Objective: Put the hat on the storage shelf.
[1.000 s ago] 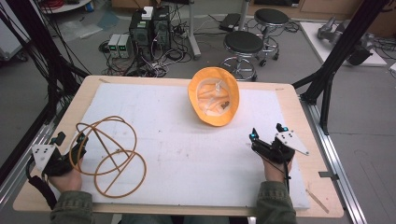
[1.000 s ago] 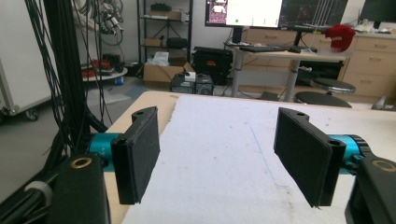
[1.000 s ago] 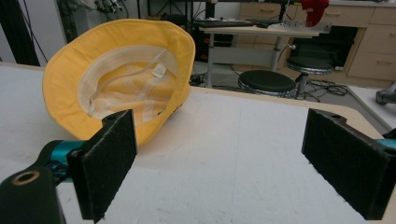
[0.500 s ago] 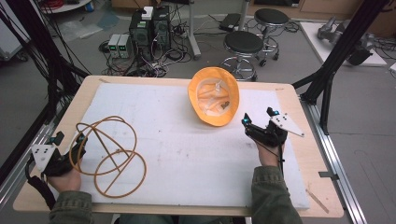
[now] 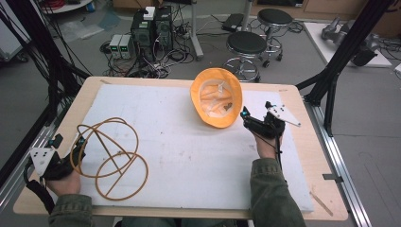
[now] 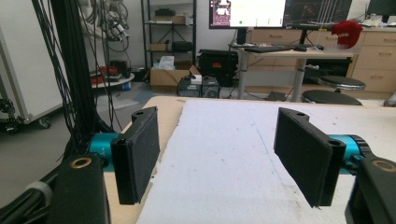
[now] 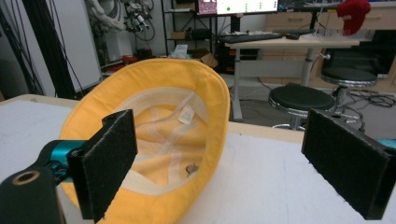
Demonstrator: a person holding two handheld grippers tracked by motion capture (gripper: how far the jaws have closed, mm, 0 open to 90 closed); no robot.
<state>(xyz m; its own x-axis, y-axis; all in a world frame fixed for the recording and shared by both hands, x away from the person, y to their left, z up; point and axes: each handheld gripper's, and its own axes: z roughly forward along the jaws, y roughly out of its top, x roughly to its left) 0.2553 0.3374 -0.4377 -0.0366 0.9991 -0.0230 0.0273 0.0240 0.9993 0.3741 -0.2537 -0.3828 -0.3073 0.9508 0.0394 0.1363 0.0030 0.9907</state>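
An orange hat (image 5: 216,97) lies upside down on the far middle of the white mat (image 5: 198,161), its pale lining facing up. My right gripper (image 5: 257,109) is open just right of the hat's rim. In the right gripper view the hat (image 7: 163,135) sits in front of the left jaw, and the open right gripper (image 7: 233,163) has nothing between its pads. An orange cord (image 5: 111,156) lies in loose loops at the front left. My left gripper (image 5: 68,141) is open at the coil's left edge; in the left gripper view, the open left gripper (image 6: 224,163) frames bare mat.
The mat covers most of a wooden table (image 5: 309,142). Beyond the far edge stand two black stools (image 5: 247,45), computer boxes (image 5: 151,26) and tangled cables on the floor. Black frame legs (image 5: 340,61) rise at both sides of the table.
My right gripper has moved forward and left, from the front right of the mat up beside the hat's rim. The left gripper and the cord have stayed put.
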